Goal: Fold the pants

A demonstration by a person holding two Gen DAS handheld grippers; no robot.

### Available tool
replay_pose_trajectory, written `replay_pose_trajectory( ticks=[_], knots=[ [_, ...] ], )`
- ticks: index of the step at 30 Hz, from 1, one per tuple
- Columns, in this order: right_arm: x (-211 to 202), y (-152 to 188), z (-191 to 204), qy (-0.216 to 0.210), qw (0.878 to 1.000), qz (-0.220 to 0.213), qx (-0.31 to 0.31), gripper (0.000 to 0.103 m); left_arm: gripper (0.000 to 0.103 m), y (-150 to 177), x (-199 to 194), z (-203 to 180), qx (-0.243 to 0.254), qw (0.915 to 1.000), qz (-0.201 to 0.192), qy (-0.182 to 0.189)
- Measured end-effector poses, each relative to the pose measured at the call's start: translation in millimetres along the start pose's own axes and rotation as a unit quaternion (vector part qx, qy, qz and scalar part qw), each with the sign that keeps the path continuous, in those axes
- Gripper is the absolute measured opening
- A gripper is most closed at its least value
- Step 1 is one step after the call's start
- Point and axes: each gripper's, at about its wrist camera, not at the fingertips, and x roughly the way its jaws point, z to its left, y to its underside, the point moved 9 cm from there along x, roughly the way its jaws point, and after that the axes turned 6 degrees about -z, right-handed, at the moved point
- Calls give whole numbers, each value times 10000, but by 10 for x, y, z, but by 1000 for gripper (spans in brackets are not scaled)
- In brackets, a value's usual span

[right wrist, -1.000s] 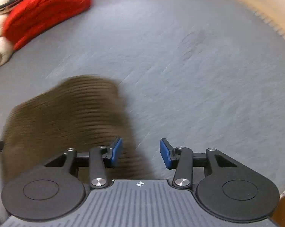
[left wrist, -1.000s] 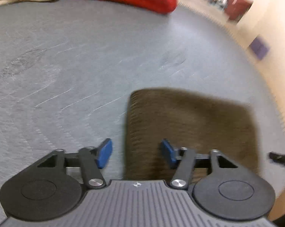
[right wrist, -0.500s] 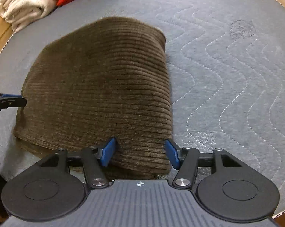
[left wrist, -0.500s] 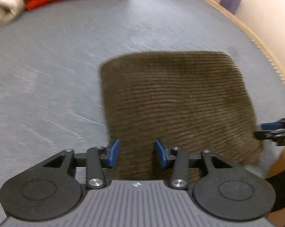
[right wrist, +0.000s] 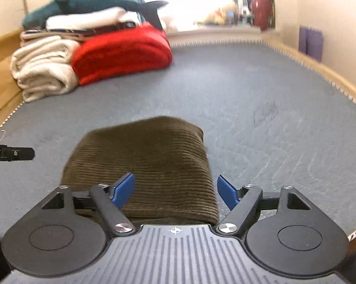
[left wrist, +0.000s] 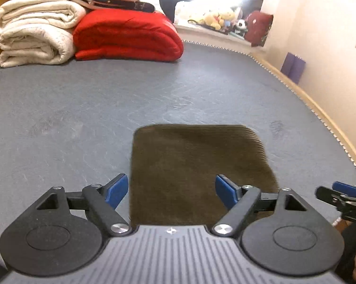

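Observation:
The brown corduroy pants [left wrist: 196, 165] lie folded into a compact rectangle on the grey mattress [left wrist: 83, 108], near its front edge. They also show in the right wrist view [right wrist: 149, 163]. My left gripper [left wrist: 172, 190] is open and empty, raised above the pants' near left part. My right gripper [right wrist: 175, 190] is open and empty, above the pants' near right edge. The right gripper's tip shows at the far right of the left wrist view [left wrist: 338, 194]. The left gripper's tip shows at the left edge of the right wrist view [right wrist: 14, 153].
Folded cream blankets [left wrist: 33, 30] and a folded red blanket [left wrist: 128, 35] are stacked at the mattress's far left. A wooden bed rail [left wrist: 319, 108] and a wall run along the right. Stuffed toys [left wrist: 215, 19] sit on a far ledge.
Both grippers have opened wider and drawn back and up from the pants, tilting level so the room's far end comes into view. The pants lie still, folded.

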Motion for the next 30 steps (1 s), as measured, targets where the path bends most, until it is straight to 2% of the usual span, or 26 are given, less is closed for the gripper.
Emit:
replay_pose_trajectory(
  ticks=[1,5,9,13,16,25,30],
  knots=[
    [-74,26,22,10,10000,-78,-45,82,86,72,-82,-36,-40,10000,-24,-62],
    [-256,175,22,160,9995,-211,168,89,103,468,-339,-148,-270,9995,76,-132],
    [-318,275,111,391,9987,38,321,89,103,818,-395,-227,65,9986,361,-384],
    [-412,312,232,507,9987,-6,42,90,103,879,-334,-241,378,9988,245,-167],
    [-439,357,264,530,9986,84,38,90,103,986,-267,-194,529,9975,336,-340],
    [-527,506,131,737,9963,325,310,91,103,950,-327,-218,339,9989,203,-271],
    [-403,511,167,781,9959,451,-76,91,103,914,-153,-256,601,9972,250,-358]
  ],
)
